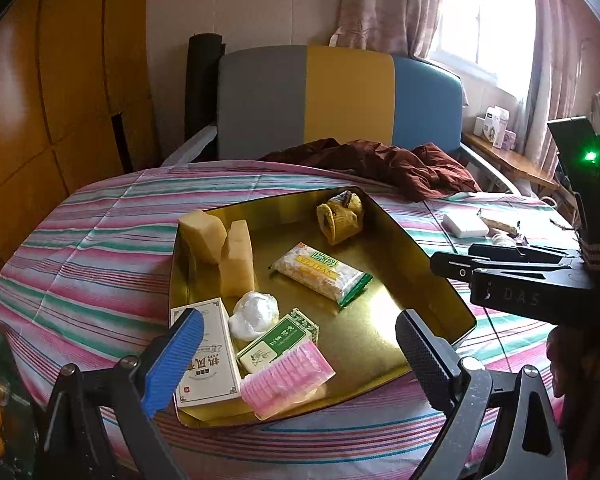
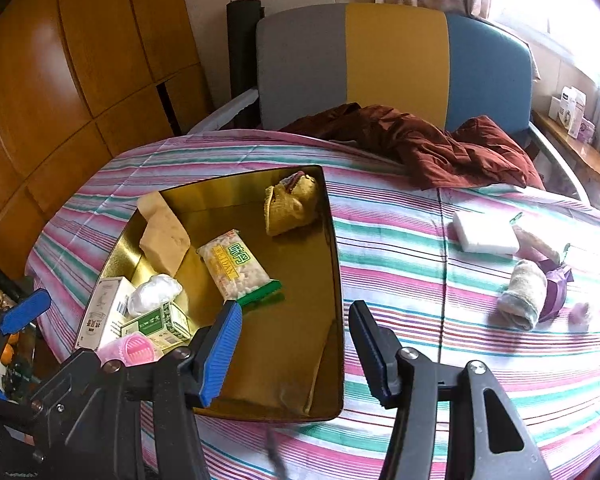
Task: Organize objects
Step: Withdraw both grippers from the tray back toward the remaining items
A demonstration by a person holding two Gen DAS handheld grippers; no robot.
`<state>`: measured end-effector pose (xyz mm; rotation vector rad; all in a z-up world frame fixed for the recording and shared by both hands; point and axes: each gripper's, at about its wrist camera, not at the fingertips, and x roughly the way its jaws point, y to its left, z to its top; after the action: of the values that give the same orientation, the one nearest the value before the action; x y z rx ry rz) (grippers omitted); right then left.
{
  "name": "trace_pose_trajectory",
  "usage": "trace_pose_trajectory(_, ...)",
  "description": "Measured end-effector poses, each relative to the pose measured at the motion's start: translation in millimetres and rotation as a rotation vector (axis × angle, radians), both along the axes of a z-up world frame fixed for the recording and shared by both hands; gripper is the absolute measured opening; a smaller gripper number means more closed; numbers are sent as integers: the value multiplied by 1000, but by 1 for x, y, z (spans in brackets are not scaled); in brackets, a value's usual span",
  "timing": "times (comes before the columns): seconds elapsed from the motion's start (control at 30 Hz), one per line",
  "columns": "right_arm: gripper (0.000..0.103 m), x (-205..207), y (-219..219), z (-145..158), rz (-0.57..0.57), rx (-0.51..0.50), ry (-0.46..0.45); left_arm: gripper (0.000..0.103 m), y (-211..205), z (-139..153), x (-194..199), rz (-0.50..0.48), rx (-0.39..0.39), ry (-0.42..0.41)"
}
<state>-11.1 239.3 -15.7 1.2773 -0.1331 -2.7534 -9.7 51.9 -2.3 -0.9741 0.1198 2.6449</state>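
Right gripper (image 2: 296, 350), jaws wide and empty, hovers at lower centre over the gold tray (image 2: 336, 280). The rolled towel (image 2: 524, 294) lies at right, nearer this gripper. Left gripper (image 1: 300, 354) is also wide.

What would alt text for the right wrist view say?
A shallow gold metal tray on a striped cloth holds a green-edged snack packet, boxes and a knitted yellow piece; the open right tool hovers above its near edge.

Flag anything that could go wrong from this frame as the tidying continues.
The tray is crowded on its left side, so another item dropped there could topple the upright sponge blocks. The rolled towel and purple wrapper lie close together; the open right gripper might snag both.
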Motion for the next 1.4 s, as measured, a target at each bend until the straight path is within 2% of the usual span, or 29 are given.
trace_pose_trajectory(0.5, 56, 4, 16, 1, -27, 43, 9, 97, 18, 6, 5, -27, -43, 25)
trace_pose_trajectory(0.93, 56, 0, 63, 3, -102, 82, 4, 97, 41, 11, 2, -68, -89, 40)
trace_pose_trajectory(1.13, 56, -3, 102, 7, -157, 98, -1, 98, 55, 11, 0, -99, -103, 39)
trace_pose_trajectory(1.4, 56, -10, 193, 16, -331, 77, 0, 98, 79, 9, -4, -154, -116, 34)
